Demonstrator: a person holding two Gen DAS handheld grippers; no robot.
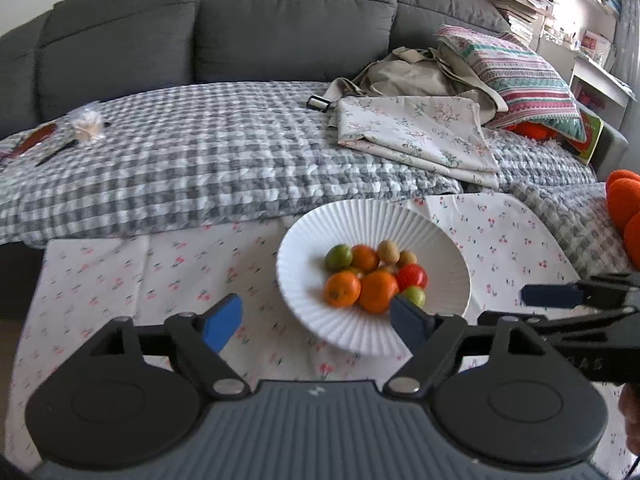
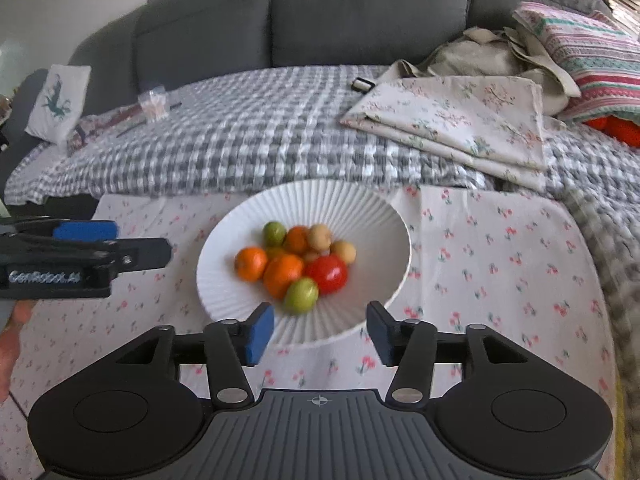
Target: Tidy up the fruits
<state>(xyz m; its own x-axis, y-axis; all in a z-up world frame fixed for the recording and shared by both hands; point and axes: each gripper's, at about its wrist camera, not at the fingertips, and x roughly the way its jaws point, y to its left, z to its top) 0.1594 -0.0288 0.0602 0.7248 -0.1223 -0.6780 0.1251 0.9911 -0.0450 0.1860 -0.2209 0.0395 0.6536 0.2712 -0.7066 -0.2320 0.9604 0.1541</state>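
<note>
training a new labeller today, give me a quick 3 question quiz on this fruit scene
1. True or false: all the fruit lies in the white ribbed bowl.
2. How many red fruits are in the bowl?
3. Multiple choice: the right tongs are A) shut on a fruit, B) open with nothing between them, C) out of view.

Key
1. True; none lies on the cherry-print cloth.
2. One, the red fruit beside a green fruit.
3. B; the left tongs are open and empty too.
</note>
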